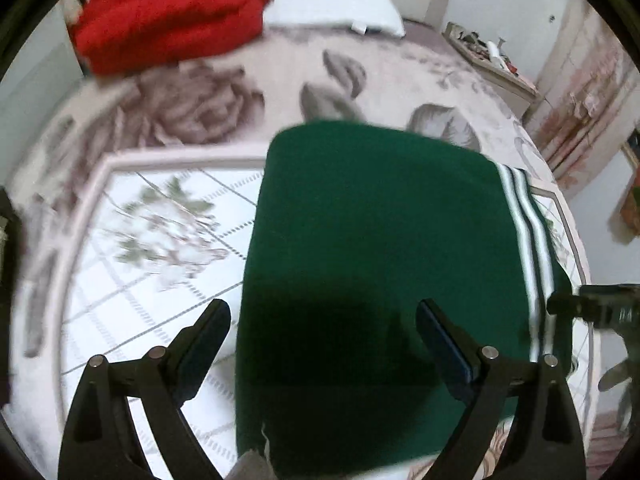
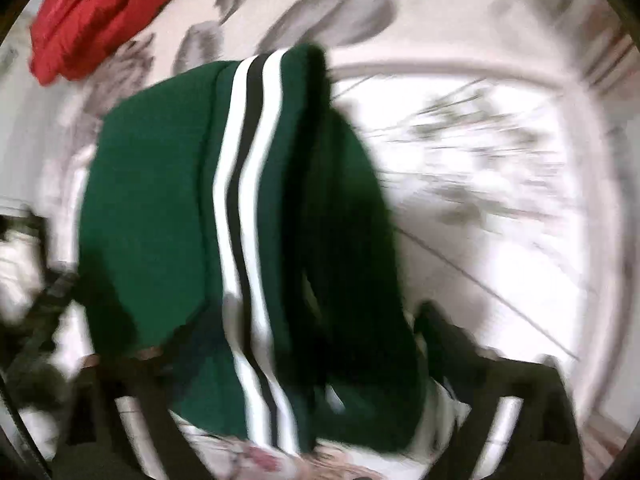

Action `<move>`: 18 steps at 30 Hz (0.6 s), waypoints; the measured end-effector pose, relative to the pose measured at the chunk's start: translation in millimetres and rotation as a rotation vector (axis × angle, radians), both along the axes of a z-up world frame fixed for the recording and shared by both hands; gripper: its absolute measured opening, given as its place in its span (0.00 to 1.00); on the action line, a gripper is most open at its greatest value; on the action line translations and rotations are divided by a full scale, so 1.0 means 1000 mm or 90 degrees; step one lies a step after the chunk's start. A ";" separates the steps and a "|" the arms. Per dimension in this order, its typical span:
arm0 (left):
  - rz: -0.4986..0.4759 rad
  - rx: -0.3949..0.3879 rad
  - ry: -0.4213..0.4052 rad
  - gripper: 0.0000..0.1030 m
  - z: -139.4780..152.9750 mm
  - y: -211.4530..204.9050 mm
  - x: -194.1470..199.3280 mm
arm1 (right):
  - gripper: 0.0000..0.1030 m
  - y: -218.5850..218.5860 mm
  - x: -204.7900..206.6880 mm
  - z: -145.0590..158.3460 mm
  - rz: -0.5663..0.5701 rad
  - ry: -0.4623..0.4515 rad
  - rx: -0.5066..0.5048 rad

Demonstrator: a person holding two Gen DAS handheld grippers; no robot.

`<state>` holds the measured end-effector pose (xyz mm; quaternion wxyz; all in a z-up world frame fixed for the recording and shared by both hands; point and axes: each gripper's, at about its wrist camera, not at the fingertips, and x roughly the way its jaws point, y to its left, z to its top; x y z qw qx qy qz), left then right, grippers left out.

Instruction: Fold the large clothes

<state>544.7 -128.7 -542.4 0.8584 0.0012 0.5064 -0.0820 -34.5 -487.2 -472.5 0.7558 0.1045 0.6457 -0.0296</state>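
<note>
A dark green garment with white stripes (image 1: 372, 248) lies folded flat on the bedspread; it also shows in the blurred right wrist view (image 2: 160, 216). My left gripper (image 1: 324, 316) is open and empty, its fingers (image 1: 200, 344) spread above the garment's near part. My right gripper (image 2: 304, 328) is open over the striped edge, its fingers (image 2: 452, 340) blurred by motion and holding nothing that I can see. The right gripper's tip shows at the right edge of the left wrist view (image 1: 592, 304).
A folded red garment (image 1: 168, 16) lies at the far left of the bed, next to a white pillow (image 1: 336, 8). The floral bedspread (image 1: 160, 216) spreads all around. A cluttered shelf (image 1: 492, 56) stands at the far right by the wall.
</note>
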 end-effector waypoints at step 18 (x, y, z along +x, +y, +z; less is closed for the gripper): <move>0.038 -0.021 -0.082 1.00 0.244 -0.020 -0.198 | 1.00 0.063 -0.255 0.282 -0.079 -0.195 -0.194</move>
